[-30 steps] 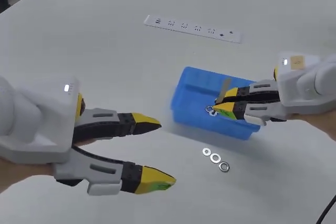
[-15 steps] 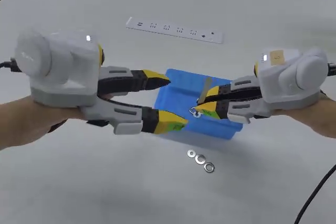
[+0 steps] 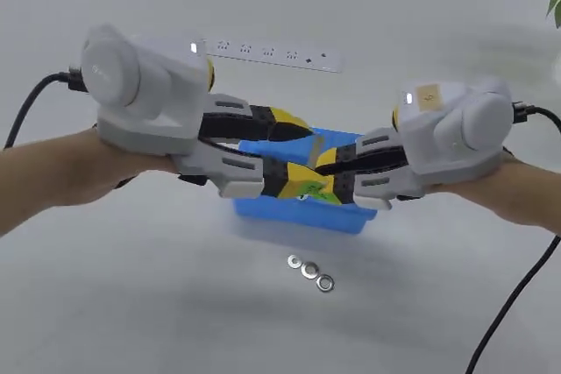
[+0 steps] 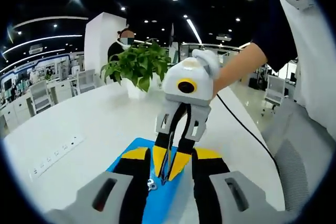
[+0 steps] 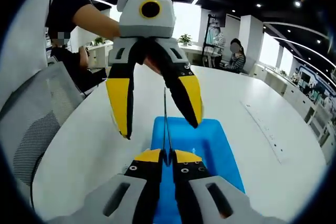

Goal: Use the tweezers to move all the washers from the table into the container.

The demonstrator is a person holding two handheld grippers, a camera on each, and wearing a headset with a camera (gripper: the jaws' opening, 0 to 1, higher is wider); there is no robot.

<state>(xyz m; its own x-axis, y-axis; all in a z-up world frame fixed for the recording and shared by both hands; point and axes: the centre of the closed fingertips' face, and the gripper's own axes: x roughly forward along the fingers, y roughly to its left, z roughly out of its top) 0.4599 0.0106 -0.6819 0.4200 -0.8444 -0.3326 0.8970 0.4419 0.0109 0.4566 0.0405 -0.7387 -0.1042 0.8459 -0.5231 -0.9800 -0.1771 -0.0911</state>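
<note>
On the white table the blue container sits at centre. The left gripper hangs over it with its jaws spread wide, gripping nothing. Facing it, the right gripper is clamped on the tweezers. Their tips are nearly together above the container; whether they pinch a washer I cannot tell. A couple of washers lie inside. Three loose washers lie on the table at the container's 6 o'clock. This looks like the drop-off step. Next comes a fine pinch on one loose washer.
</note>
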